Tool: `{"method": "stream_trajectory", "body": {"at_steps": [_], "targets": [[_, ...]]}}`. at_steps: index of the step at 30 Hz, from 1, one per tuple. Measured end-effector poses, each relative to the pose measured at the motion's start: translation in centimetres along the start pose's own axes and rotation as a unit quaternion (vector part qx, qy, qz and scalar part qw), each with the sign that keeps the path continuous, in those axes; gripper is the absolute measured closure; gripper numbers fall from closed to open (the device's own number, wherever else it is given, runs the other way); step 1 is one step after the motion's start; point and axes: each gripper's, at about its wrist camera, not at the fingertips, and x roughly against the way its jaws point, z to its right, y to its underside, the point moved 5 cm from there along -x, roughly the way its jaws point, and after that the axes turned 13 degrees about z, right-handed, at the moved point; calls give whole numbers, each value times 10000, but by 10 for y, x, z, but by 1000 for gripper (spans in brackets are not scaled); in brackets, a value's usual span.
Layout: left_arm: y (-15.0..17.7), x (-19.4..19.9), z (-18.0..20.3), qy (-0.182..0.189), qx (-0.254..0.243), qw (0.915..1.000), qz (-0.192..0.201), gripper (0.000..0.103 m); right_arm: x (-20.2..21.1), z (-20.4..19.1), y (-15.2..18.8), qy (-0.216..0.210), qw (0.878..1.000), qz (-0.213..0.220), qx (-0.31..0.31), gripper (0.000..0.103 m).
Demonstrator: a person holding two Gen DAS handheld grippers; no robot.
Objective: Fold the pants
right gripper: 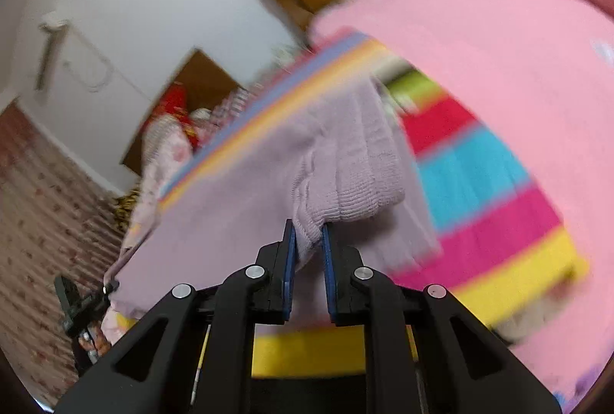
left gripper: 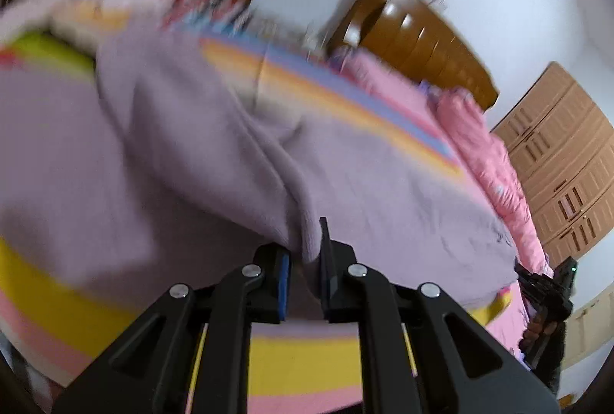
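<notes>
Pants (left gripper: 199, 145): lilac knit, spread over striped blanket (left gripper: 299, 364) on bed; one edge bunched and lifted into left gripper, ribbed cuff end (right gripper: 357, 183) lifted into right gripper.
Left gripper (left gripper: 305, 260): black, blue pads, clamped on a gathered fold of pants near bed's front edge; cloth pulled up into a ridge running back from the pads.
Right gripper (right gripper: 309, 241): black, blue pads, pinched tight on ribbed cuff; cuff draped over to the right of the pads.
Blanket: yellow, pink, blue, red bands; showing around pants on both sides.
Quilt (left gripper: 487, 160): pink, heaped along bed's far side, clear of pants.
Headboard (left gripper: 414, 37): brown wood, behind quilt.
Wardrobe (left gripper: 568, 160): light wood, far right in left view.
Other gripper seen from each camera: at right edge in left view (left gripper: 545, 295), at lower left in right view (right gripper: 84, 306), hand partly visible below it.
Sharpness: both views blurred away from grippers.
</notes>
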Motion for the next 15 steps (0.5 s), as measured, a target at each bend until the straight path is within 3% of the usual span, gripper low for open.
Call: {"method": "stream_trajectory", "body": {"at_steps": [3,6,9,13,15], "targets": [[22,-22,-17,-378,-80,9989,-248,91,-7,13,8,-56,9995,-33,-309,90],[1,-7,-4,-43,42,9999,84,91,5,-4,-2,-140,9998,126,-93,90],[-6,5,8,-75,-122,9996,248,91,17,-14,-3,-186,9995,228,59,90],[19,-18,-19,-310,194,9991,-194,91,-1,8,17,-13,9999,-12,-115,91],[24,-18,-24,-219,256,9993,-131,92,1,9,15,-55,9999,17,-159,91]]}}
